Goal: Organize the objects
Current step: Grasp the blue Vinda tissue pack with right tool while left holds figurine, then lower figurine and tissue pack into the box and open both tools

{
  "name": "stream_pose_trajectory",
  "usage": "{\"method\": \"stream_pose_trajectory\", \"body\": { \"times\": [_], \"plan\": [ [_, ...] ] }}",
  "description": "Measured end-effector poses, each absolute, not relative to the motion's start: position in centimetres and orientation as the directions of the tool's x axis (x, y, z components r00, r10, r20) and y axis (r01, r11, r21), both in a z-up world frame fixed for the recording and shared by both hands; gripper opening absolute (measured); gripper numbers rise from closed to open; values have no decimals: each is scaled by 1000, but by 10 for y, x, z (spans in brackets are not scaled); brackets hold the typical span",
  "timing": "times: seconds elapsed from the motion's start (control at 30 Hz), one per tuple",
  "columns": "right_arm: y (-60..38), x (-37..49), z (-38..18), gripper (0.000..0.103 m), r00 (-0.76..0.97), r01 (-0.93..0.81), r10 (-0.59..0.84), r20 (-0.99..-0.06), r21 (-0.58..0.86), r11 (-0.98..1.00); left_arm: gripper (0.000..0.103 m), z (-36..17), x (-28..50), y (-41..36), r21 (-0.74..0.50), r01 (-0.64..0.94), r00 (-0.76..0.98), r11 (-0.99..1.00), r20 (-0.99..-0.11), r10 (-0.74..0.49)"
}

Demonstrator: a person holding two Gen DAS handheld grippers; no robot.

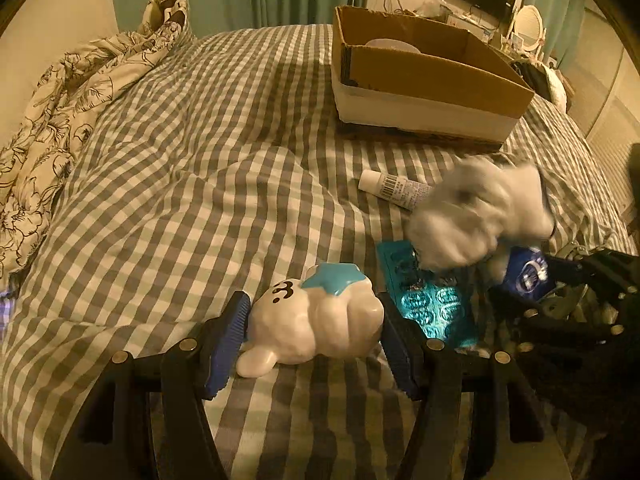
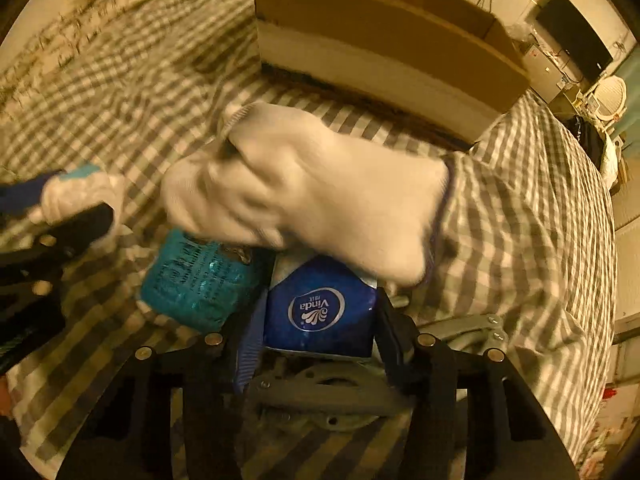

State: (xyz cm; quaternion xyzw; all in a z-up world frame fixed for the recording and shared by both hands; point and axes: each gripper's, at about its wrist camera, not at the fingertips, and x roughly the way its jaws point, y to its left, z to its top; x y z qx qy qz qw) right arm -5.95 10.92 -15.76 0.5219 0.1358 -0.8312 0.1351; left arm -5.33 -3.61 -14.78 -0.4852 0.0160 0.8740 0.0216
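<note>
Checked bedspread (image 1: 192, 152) carrying cardboard box (image 1: 424, 80) at 1 o'clock | left gripper (image 1: 314, 324) clamping white figurine (image 1: 316, 324) at 6 o'clock | right gripper (image 2: 318, 320) pinching blue Vinda tissue pack (image 2: 320, 312) | white sock (image 2: 312, 192) lying blurred atop pack | teal blister pack (image 2: 200, 280) sitting at 9 o'clock of it.

We see a bed under a grey-and-white checked cover (image 1: 192, 184), rumpled into folds. On it, toward the far side, sits an open cardboard box (image 1: 424, 92). Nearer, a small white tube (image 1: 394, 189) lies flat on the cover, and a teal blister pack (image 1: 430, 300) lies flat beside it. A floral duvet (image 1: 60, 112) is bunched along the left edge of the bed.
</note>
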Motion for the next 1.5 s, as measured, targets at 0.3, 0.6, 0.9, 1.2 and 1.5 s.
{"method": "stream_pose_trajectory", "body": {
  "times": [0.3,0.6,0.9,1.2,1.5],
  "plan": [
    [131,-32,-110,50,-499,349,-181,-848,-6,-937,65,-127,-39,-32,28,-52,-555,-998,-832,6],
    [150,-18,-54,50,-599,339,-249,-761,40,-940,65,-84,-31,-18,24,-79,-627,-997,-779,31],
    [168,-32,-9,50,-675,331,-292,-677,76,-941,65,-43,-61,9,27,-138,-683,-990,-727,75],
    [183,-101,15,50,-716,310,-303,-628,103,-945,65,-6,-134,40,44,-182,-730,-982,-675,105],
    [200,-193,22,50,-741,251,-284,-608,142,-958,65,2,-230,62,67,-197,-744,-978,-660,104]
  ]
}}
